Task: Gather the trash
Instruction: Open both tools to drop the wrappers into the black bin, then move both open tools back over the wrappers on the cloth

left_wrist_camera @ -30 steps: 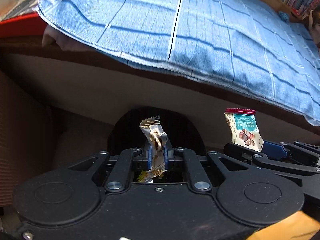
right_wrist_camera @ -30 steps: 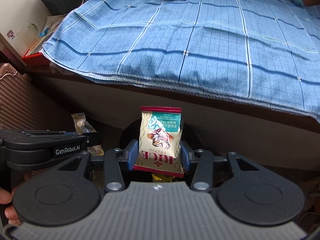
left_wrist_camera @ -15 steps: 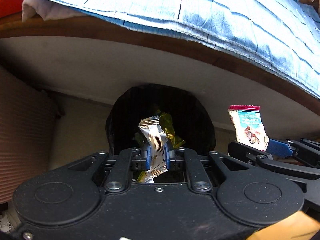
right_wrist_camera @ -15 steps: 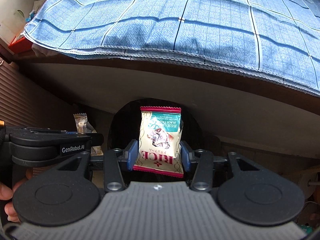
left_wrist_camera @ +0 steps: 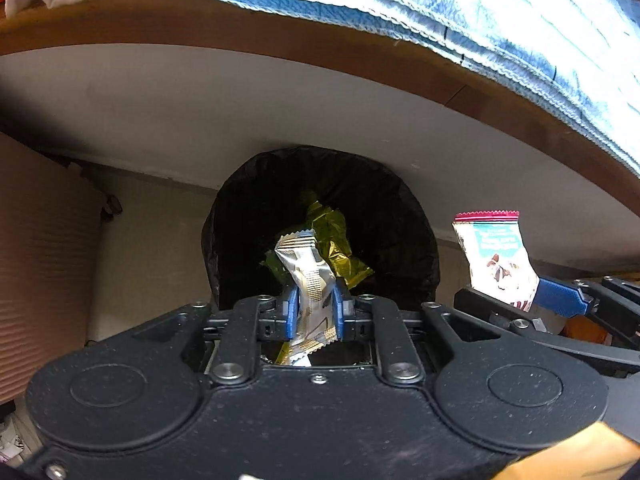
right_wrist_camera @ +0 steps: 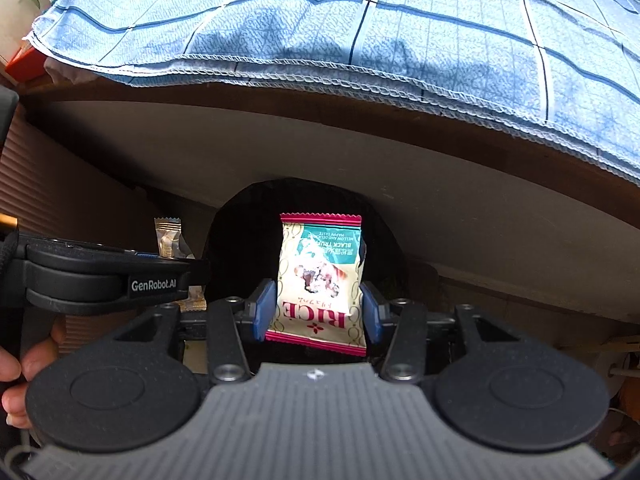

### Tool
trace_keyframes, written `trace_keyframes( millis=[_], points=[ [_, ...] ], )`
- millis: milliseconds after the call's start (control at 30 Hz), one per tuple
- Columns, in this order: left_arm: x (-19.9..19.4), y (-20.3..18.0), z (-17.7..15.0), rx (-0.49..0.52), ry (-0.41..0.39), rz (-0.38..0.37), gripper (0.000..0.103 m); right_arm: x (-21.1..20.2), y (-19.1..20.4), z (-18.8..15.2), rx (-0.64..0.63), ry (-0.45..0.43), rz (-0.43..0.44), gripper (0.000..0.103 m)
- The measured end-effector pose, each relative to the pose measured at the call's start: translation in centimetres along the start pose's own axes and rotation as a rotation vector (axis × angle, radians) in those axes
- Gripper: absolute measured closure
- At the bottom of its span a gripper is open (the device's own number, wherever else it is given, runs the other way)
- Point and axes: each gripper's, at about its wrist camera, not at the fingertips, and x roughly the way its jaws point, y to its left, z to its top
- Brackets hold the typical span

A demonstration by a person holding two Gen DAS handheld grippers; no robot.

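My left gripper (left_wrist_camera: 313, 309) is shut on a crumpled silver and gold wrapper (left_wrist_camera: 310, 280), held over the mouth of a black-lined trash bin (left_wrist_camera: 404, 224). Yellow-green foil wrappers (left_wrist_camera: 334, 236) lie inside the bin. My right gripper (right_wrist_camera: 318, 312) is shut on a white, teal and red rice snack packet (right_wrist_camera: 320, 276), also in front of the bin (right_wrist_camera: 380, 224). In the left wrist view the same packet (left_wrist_camera: 494, 256) shows at the right, beside the bin. In the right wrist view the silver wrapper (right_wrist_camera: 168, 236) shows at the left, above the left gripper's body.
The bin stands under the table edge (left_wrist_camera: 280, 32), which is covered by a blue checked cloth (right_wrist_camera: 360, 20) overhanging it. A ribbed brown suitcase side (left_wrist_camera: 40, 260) stands to the left. A person's hand (right_wrist_camera: 12, 376) holds the left gripper's handle.
Both grippers have dropped lower and moved toward the bin, so the table top has risen out of view and the bin's mouth looks larger. Each keeps its hold on its wrapper.
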Motion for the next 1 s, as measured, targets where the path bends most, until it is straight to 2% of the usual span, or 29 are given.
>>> trace_keyframes(
  millis=[33, 100, 167, 233, 300, 367, 567, 767, 1000],
  points=[
    [0.2, -0.3, 0.0, 0.002, 0.003, 0.004, 0.082, 0.1, 0.0, 0.0, 0.001, -0.001, 0.003, 0.049],
    [0.3, -0.5, 0.0, 0.003, 0.005, 0.012, 0.070, 0.2, 0.0, 0.1, 0.003, -0.003, 0.007, 0.047],
    [0.5, -0.6, 0.1, 0.003, 0.004, 0.025, 0.064, 0.3, 0.0, -0.1, 0.005, -0.007, 0.002, 0.040],
    [0.4, -0.1, -0.1, -0.002, 0.006, 0.027, 0.058, 0.3, -0.3, -0.3, 0.014, -0.006, 0.002, 0.038],
    [0.4, 0.2, -0.2, -0.006, 0.001, 0.033, 0.048, 0.3, -0.5, -0.3, 0.022, -0.004, 0.007, 0.035],
    [0.4, 0.3, -0.2, -0.008, -0.006, 0.038, 0.043, 0.3, -0.7, -0.4, 0.020, -0.003, 0.008, 0.033],
    [-0.8, 0.4, -0.1, -0.027, -0.025, 0.045, 0.035, -0.1, -0.6, -0.9, 0.000, -0.010, 0.013, 0.031],
    [-2.4, -0.2, 0.1, -0.027, -0.081, 0.072, 0.025, -1.0, -1.3, -0.6, -0.005, -0.040, 0.016, 0.028],
    [-4.8, -0.9, 0.4, -0.018, -0.132, 0.077, 0.022, -2.8, -2.3, -0.2, 0.000, -0.084, 0.014, 0.026]
  ],
)
